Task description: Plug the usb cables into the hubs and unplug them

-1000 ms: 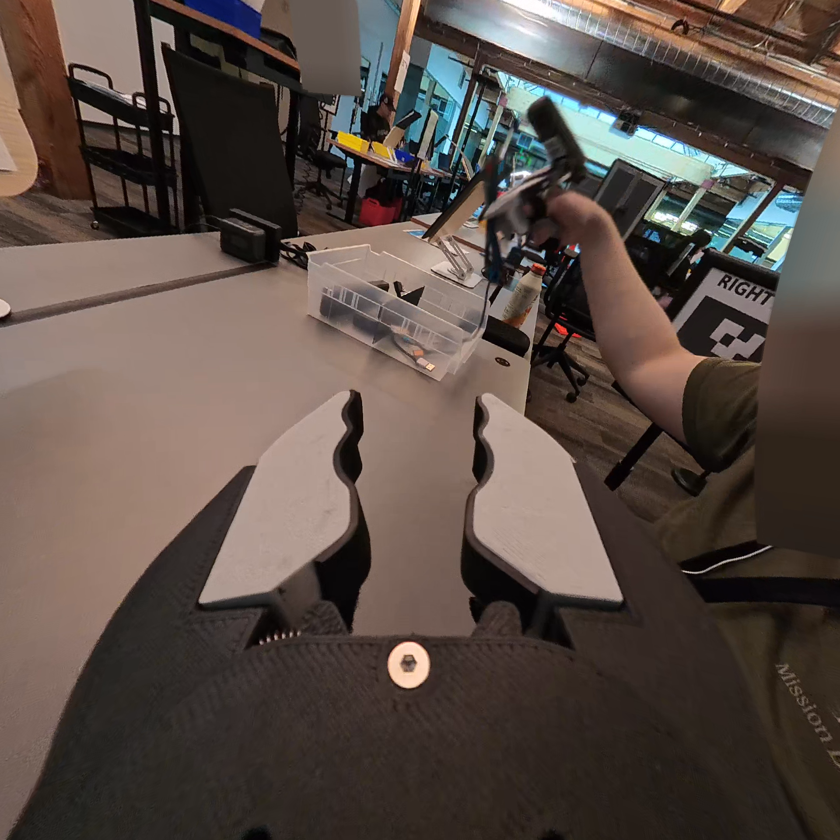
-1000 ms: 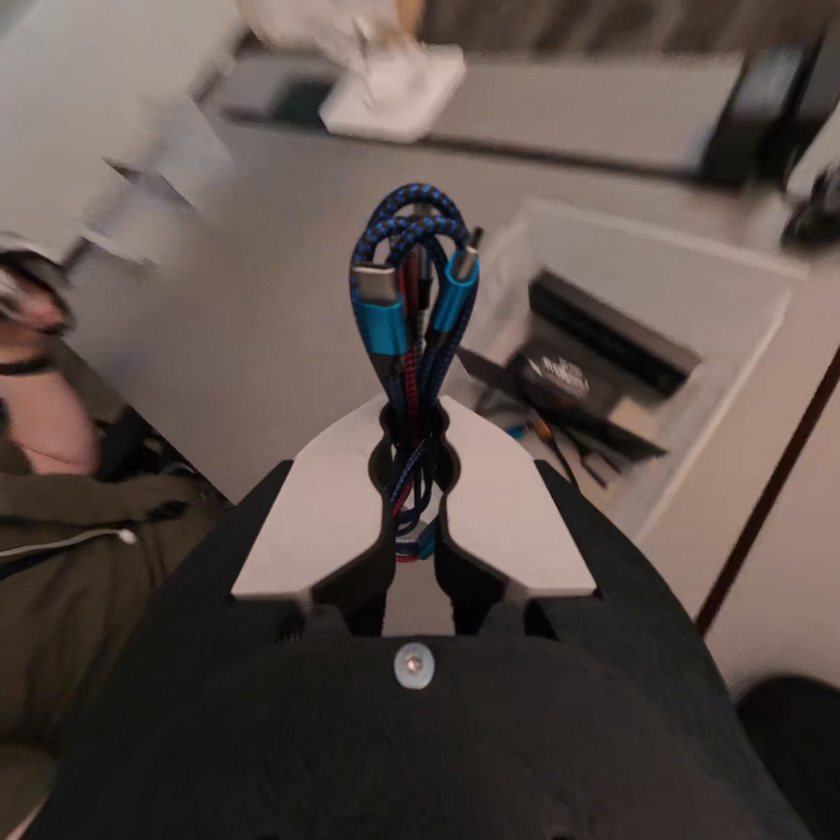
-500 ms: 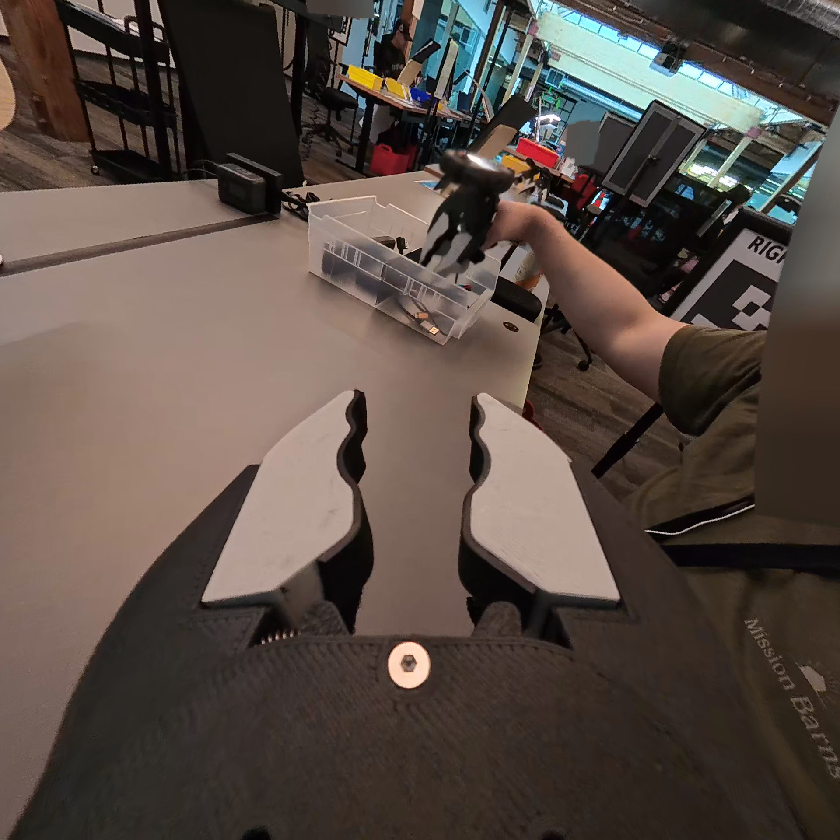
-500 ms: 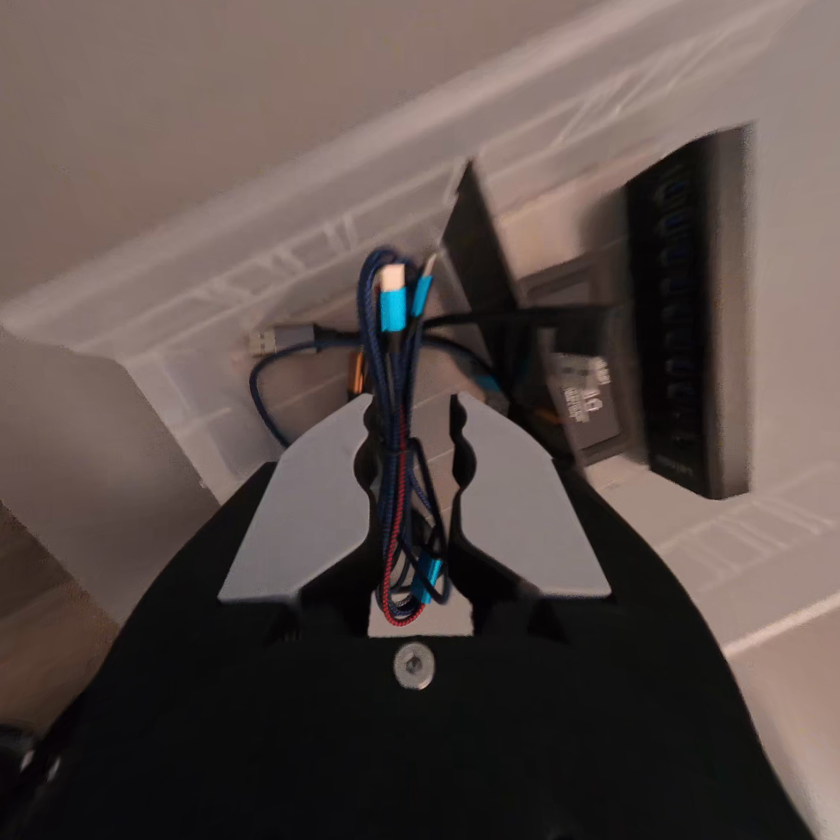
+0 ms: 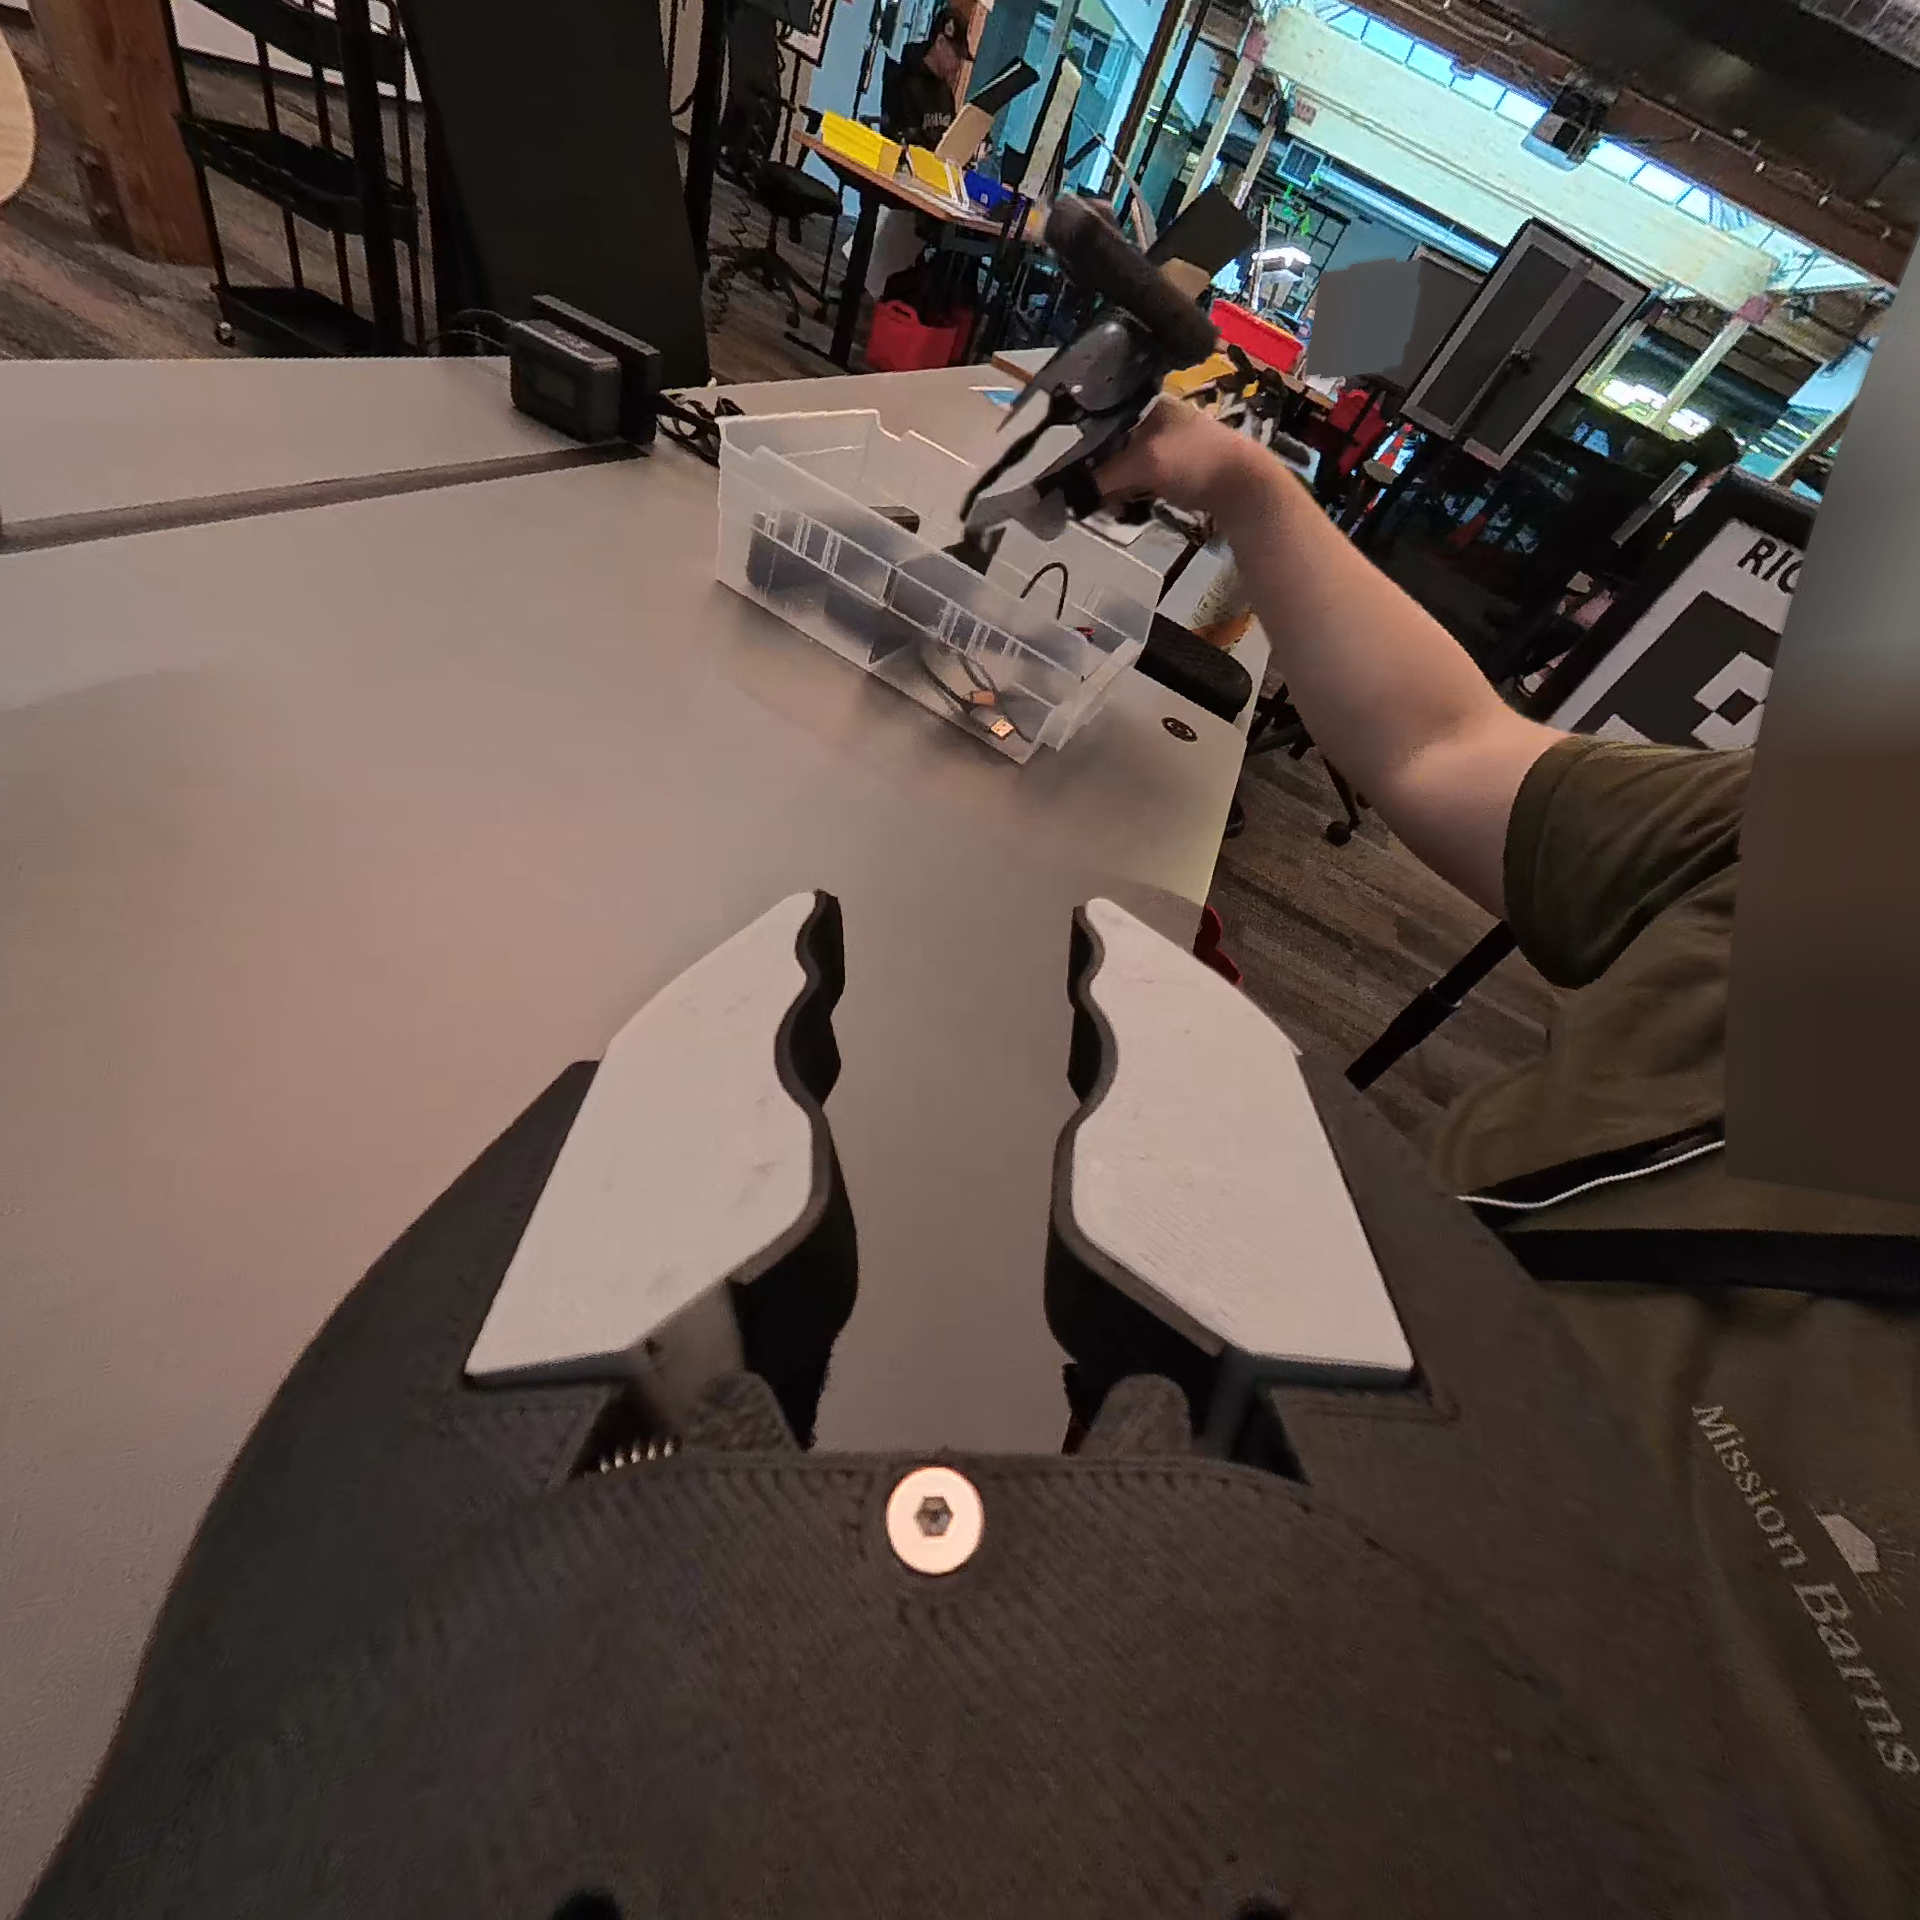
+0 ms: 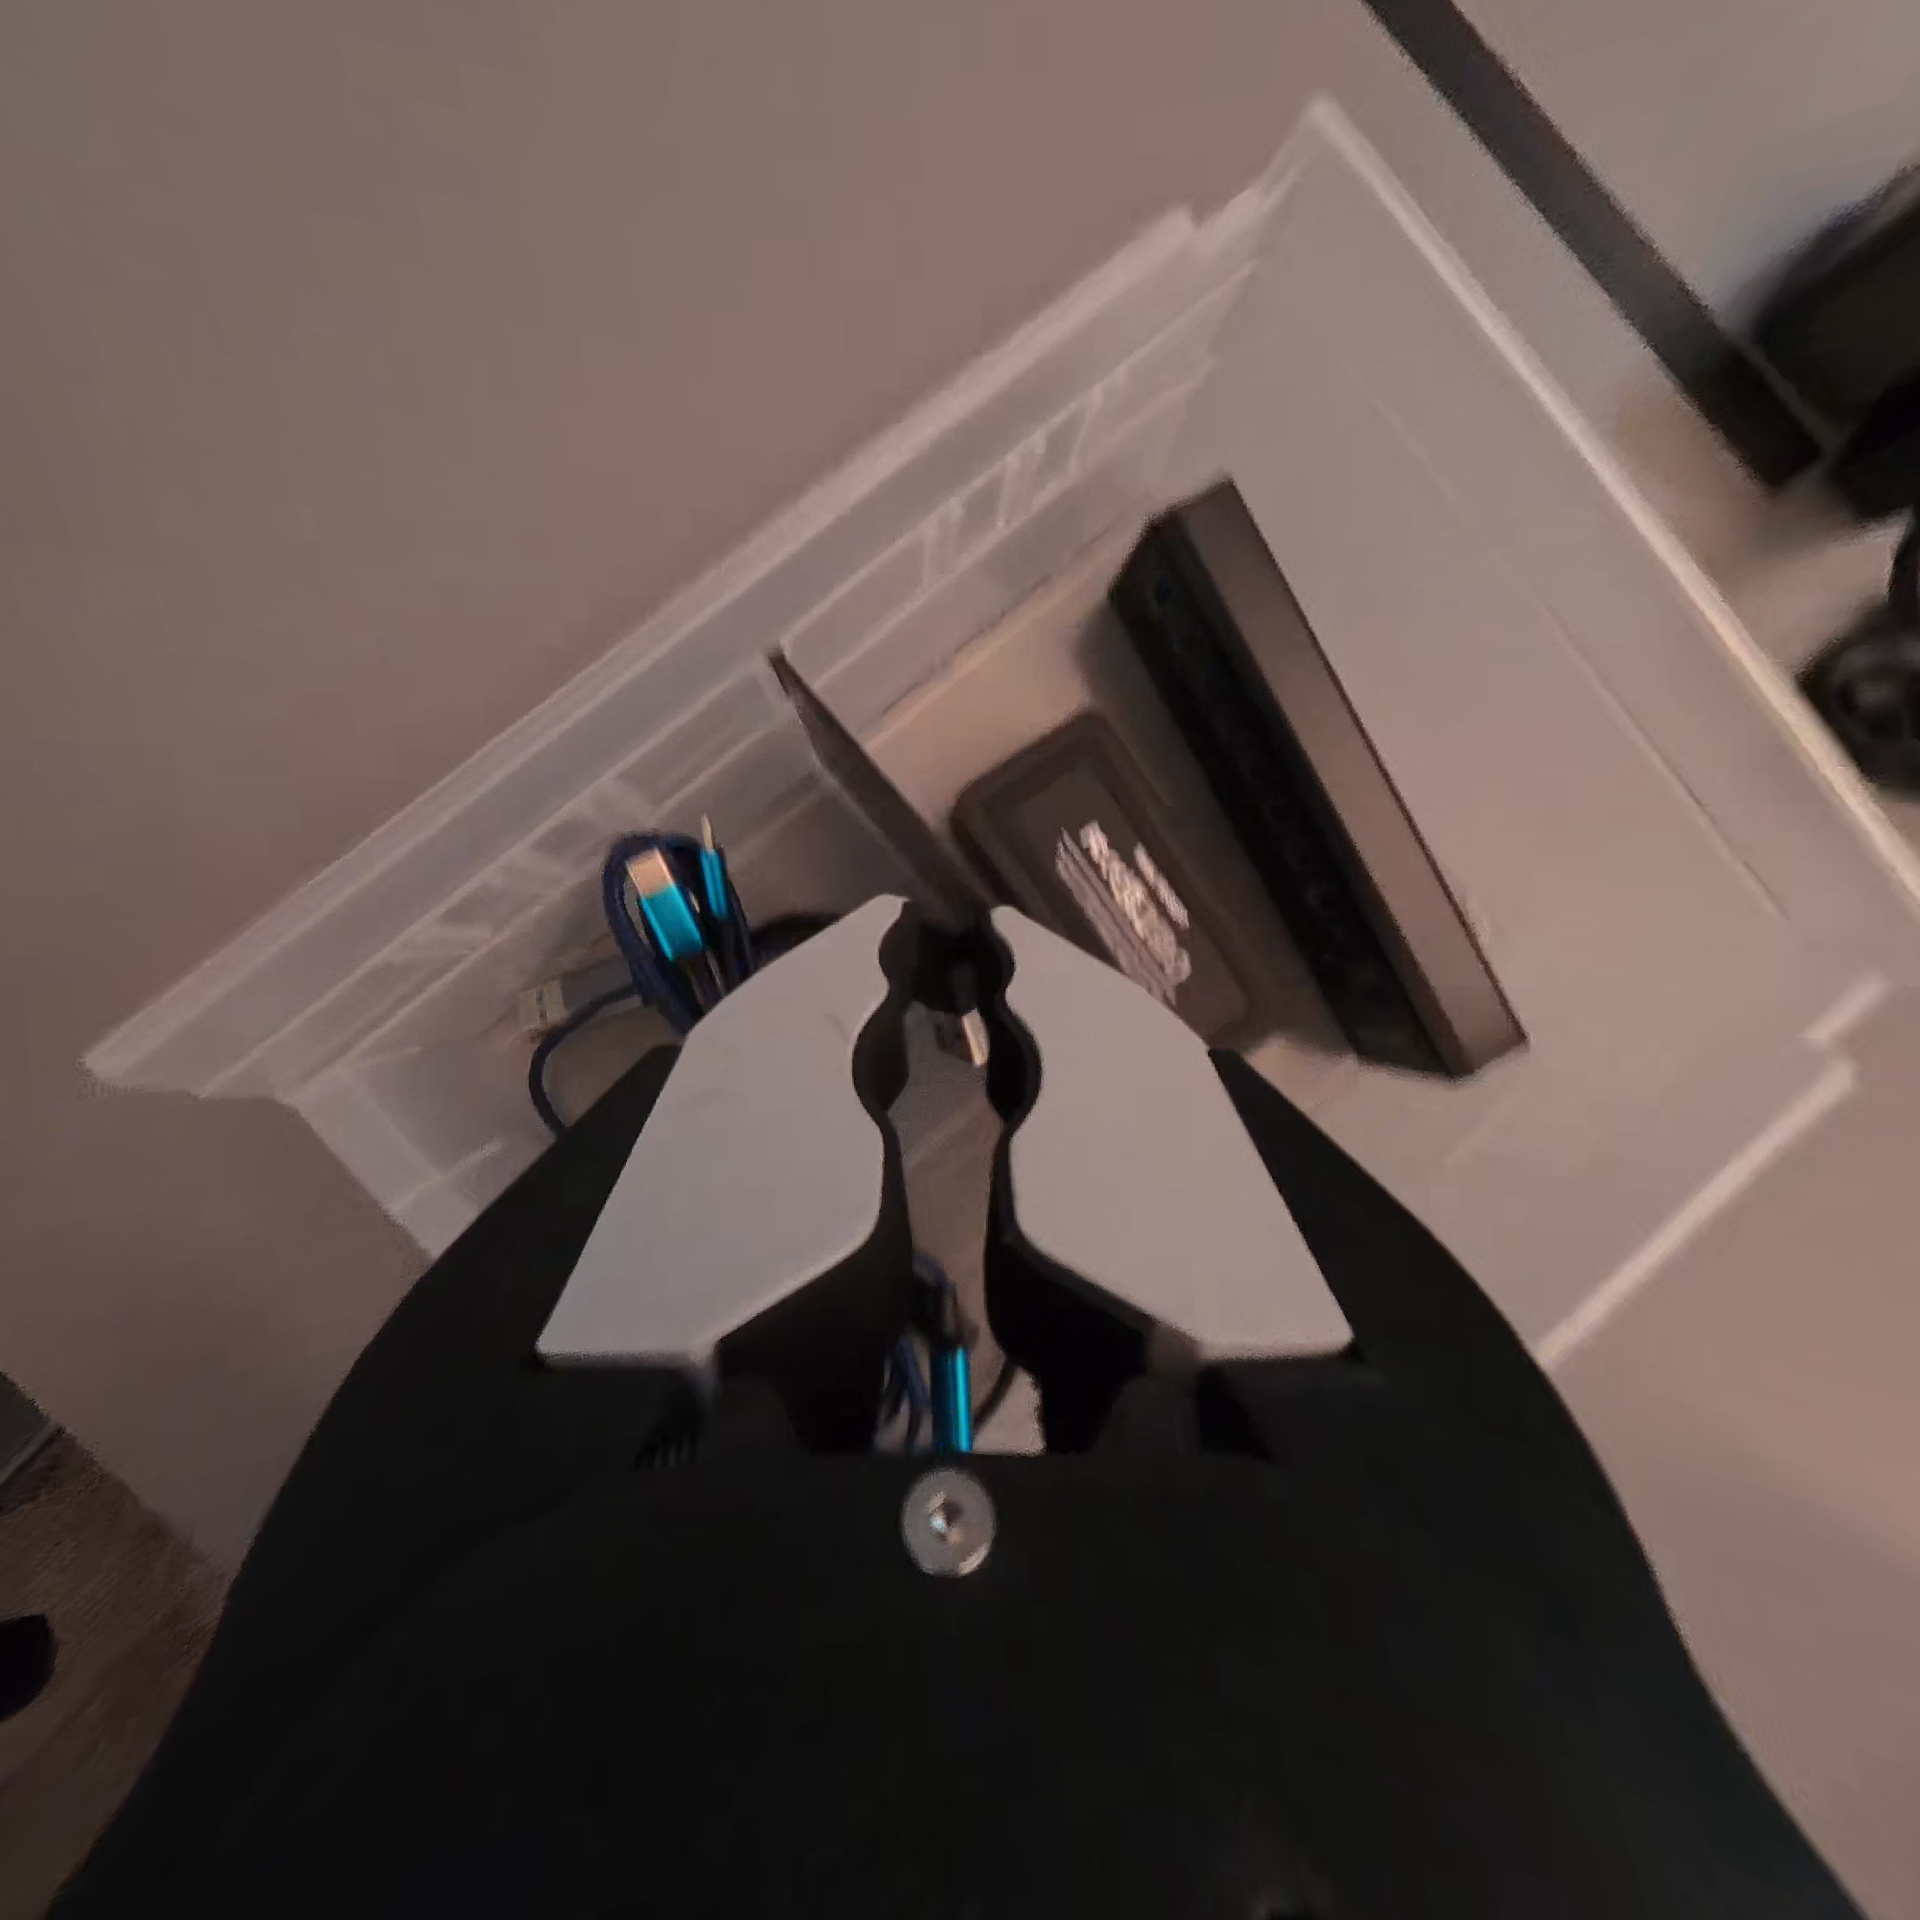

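A clear plastic bin (image 5: 800,431) stands on the grey table (image 5: 364,779), far right. In the right wrist view its rim (image 6: 623,707) frames a long black hub (image 6: 1320,790) and a smaller black box (image 6: 1101,883). A blue braided cable bundle (image 6: 665,925) lies in the left compartment beside my left finger. My right gripper (image 6: 948,925) hovers over the bin, jaws nearly closed around a black usb cable with a silver plug (image 6: 966,1029). It also shows in the left wrist view (image 5: 982,520). My left gripper (image 5: 951,935) is open and empty above the table.
A black box (image 5: 582,364) sits at the table's back by a dark seam. The table's right edge (image 5: 1216,810) is close to the bin. The person's arm (image 5: 1403,675) reaches over it. A black seat (image 5: 1195,665) and a patterned sign (image 5: 1704,665) stand beyond. About 50 cm separates my left fingertips from my right. The long black hub (image 6: 1320,790) lies around 11 cm away from my right fingertips.
My right gripper came down over the bin and let go of the blue cable bundle, which now lies in the bin. Its jaws have narrowed around a black cable. My left gripper stayed open.
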A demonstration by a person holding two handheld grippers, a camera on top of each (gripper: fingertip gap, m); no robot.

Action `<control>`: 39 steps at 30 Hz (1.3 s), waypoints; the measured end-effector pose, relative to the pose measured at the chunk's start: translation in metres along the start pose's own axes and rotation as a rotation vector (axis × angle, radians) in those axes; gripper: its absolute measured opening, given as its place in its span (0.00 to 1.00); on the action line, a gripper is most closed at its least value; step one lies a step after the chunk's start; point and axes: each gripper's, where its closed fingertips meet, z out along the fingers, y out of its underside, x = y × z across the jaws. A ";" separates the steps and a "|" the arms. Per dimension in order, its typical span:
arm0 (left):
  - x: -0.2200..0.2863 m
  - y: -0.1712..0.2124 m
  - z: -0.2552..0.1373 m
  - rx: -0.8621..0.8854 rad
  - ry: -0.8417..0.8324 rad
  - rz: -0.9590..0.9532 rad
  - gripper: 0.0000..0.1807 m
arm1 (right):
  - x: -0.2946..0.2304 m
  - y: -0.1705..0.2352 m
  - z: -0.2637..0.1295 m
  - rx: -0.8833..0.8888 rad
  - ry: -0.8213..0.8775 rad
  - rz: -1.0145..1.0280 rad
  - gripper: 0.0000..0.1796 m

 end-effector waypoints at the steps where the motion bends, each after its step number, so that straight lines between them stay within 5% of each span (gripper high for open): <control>1: -0.001 0.002 -0.001 -0.003 -0.004 -0.002 0.22 | 0.004 0.014 -0.004 -0.053 0.033 0.030 0.00; 8: -0.005 -0.001 -0.008 0.030 -0.010 -0.012 0.22 | 0.030 0.078 0.022 -0.287 0.189 0.127 0.02; 13: -0.021 -0.012 -0.045 0.074 -0.145 0.008 0.22 | 0.048 0.039 -0.028 -0.003 0.397 0.135 0.21; 18: -0.082 -0.029 -0.142 0.084 -0.610 0.132 0.26 | 0.051 0.069 -0.083 0.109 0.418 0.386 0.24; 23: -0.167 -0.019 -0.273 0.043 -1.126 0.076 0.37 | 0.033 0.128 -0.061 -0.021 0.337 0.544 0.29; 26: -0.212 0.001 -0.330 0.002 -1.315 0.034 0.42 | 0.026 0.146 -0.044 -0.061 0.330 0.576 0.23; 30: -0.259 0.032 -0.360 0.006 -1.339 -0.067 0.47 | 0.027 0.152 -0.026 -0.021 0.299 0.637 0.04; 39: -0.336 0.072 -0.382 -0.059 -1.212 -0.203 0.34 | 0.022 0.151 -0.026 -0.010 0.310 0.670 0.03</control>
